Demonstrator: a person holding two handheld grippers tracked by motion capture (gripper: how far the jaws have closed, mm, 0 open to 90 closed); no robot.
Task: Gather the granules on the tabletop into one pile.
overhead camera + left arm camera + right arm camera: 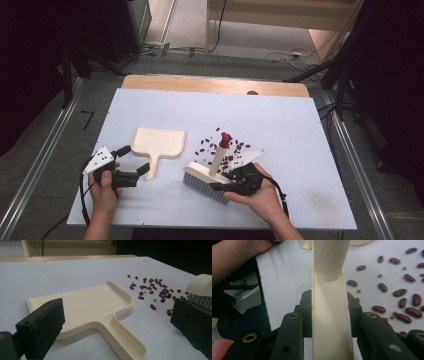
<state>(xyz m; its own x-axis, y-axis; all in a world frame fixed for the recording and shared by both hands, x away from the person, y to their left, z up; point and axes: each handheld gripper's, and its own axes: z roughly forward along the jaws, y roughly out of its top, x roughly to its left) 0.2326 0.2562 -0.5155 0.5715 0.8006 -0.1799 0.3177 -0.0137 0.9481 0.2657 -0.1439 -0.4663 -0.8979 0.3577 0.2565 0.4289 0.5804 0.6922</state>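
On the white worktop, the right gripper clamps the brush beside the scattered beans; sweep them low toward the dustpan (left gripper, jaws wide, empty, should steady its handle).

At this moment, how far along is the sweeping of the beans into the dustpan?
Early stage. Done: the right tongs are clamped on the cream brush, which sits on the table beside the beans. In hand: the left tongs stand open on either side of the dustpan's handle, not gripping it. Left: all the red beans lie scattered on the white table; the dustpan holds none.
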